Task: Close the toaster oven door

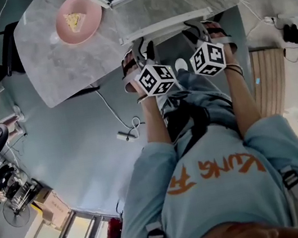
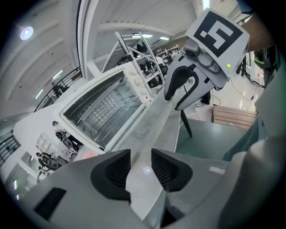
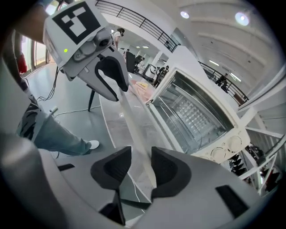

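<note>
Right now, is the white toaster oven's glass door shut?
No, the glass door of the white toaster oven lies folded down flat, leaving the wire rack inside exposed.

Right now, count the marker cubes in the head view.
2: one cube on the left gripper, the other cube on the right gripper, side by side at the table's near edge. None looks hidden.

The bench (image 1: 71, 66) top looks like smooth grey marble with a faint sheen. The toaster oven (image 3: 228, 145) has a glossy white casing and a metal wire rack (image 3: 192, 112). The pink plate (image 1: 92, 25) looks smooth and glazed.
</note>
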